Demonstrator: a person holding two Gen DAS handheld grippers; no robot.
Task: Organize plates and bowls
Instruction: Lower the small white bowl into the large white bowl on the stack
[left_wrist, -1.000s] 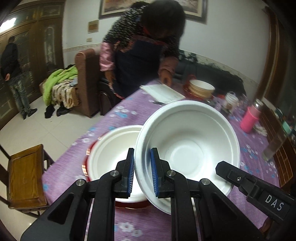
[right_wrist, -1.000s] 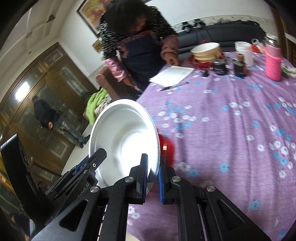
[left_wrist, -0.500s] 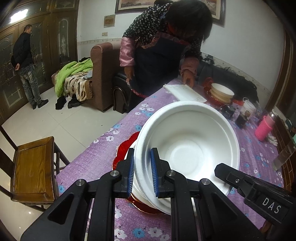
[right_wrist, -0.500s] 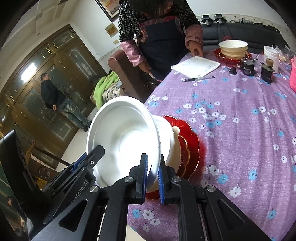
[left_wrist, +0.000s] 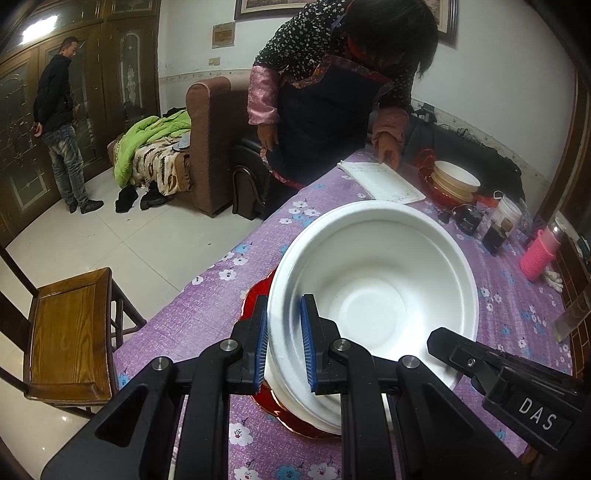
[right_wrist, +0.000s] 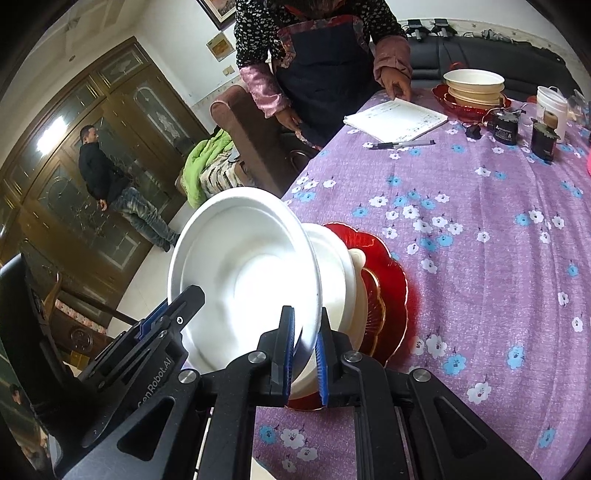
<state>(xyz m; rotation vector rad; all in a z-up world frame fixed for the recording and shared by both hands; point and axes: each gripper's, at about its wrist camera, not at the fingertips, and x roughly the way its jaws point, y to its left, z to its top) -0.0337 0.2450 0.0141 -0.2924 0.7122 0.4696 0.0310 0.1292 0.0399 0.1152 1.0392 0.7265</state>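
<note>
Purple floral tablecloth (right_wrist: 480, 258), plain white bowl (left_wrist: 373, 291), smooth, round, wide-rimmed

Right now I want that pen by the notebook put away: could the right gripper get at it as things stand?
Probably not yet. The right gripper is shut on the white bowl, so its fingers are occupied. The pen lies uncovered on the tablecloth, far across.
</note>
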